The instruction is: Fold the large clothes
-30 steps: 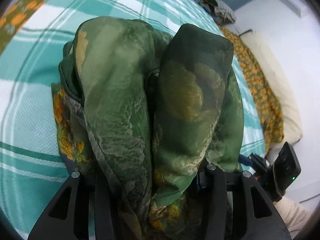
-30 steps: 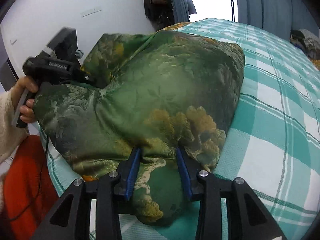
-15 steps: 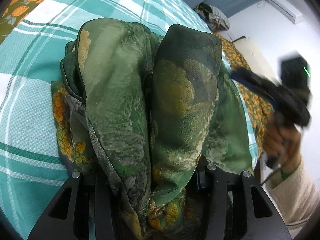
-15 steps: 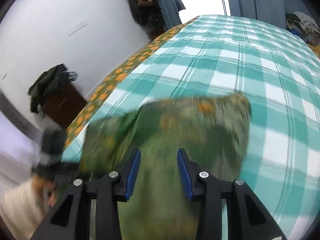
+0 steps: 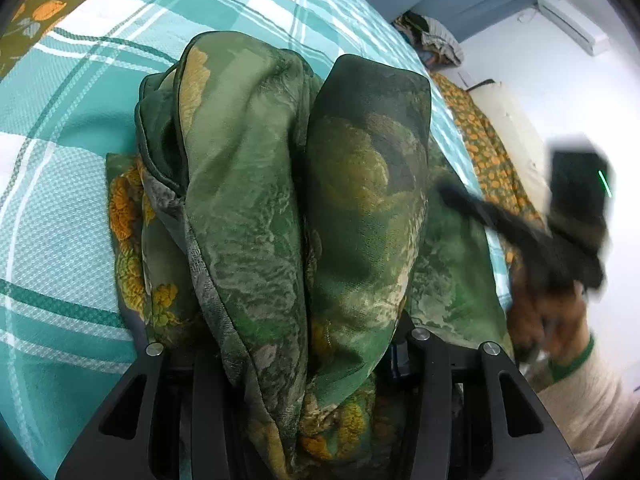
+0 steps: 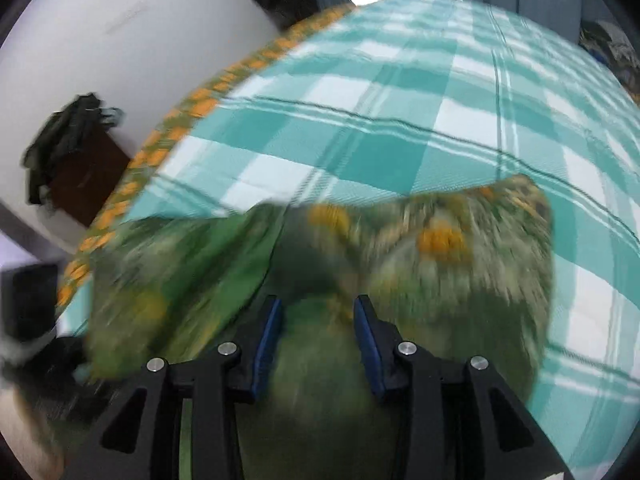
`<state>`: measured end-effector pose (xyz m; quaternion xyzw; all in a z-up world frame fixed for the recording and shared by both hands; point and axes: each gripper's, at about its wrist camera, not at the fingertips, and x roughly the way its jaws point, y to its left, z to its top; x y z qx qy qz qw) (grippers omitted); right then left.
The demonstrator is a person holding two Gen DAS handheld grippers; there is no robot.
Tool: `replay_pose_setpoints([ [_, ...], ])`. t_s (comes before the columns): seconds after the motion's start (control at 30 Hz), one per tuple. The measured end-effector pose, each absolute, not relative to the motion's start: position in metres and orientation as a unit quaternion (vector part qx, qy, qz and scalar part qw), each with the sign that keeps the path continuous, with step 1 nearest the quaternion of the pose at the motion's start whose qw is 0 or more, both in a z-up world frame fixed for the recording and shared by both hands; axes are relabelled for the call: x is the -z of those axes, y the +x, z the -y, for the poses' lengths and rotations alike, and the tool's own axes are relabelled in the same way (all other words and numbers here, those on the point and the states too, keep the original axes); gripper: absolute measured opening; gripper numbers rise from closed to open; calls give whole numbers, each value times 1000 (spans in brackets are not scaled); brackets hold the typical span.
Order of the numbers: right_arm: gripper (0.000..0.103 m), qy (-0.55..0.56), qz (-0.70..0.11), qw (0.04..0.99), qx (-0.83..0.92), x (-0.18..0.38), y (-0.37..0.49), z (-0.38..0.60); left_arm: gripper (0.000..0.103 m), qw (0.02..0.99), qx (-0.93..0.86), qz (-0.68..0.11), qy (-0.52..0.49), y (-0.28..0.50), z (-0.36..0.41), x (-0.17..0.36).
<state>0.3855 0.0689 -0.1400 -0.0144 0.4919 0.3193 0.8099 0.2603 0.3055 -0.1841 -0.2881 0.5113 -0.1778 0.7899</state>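
A large green garment with yellow-orange flower print lies bunched on the bed. In the left wrist view it drapes over both fingers of my left gripper, which is shut on it. My right gripper holds another part of the same garment between its blue pads and carries it over the bed; this view is motion-blurred. The right gripper also shows blurred at the right of the left wrist view.
The bed has a teal and white checked cover with an orange-flowered border. A white wall and a dark stand with clothes are at the left. A pile of clothes lies at the far bed end.
My right gripper has lifted its part of the garment and swung it fast across the bed, towards the left gripper. The left gripper has stayed shut on the cloth, almost still.
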Motion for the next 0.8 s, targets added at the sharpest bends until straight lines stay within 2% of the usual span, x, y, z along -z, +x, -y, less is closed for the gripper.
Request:
replay_pose_setpoints([
  [0.3,39,-50,-431,845,-312,124,220,-5,48,792,175,-508,-292,258,-302,185],
  [0.4,39,-33,-438,848,-296,126,211,-1,48,793,174,-506,-292,258,-300,186],
  [0.53,39,-11,-486,824,-291,162,232,-8,49,795,171,-506,-289,258,-298,188],
  [0.63,39,-12,-486,822,-295,173,236,-9,50,795,165,-506,-292,257,-296,185],
  [0.8,39,-36,-479,827,-293,145,231,-9,62,798,154,-492,-312,241,-296,152],
])
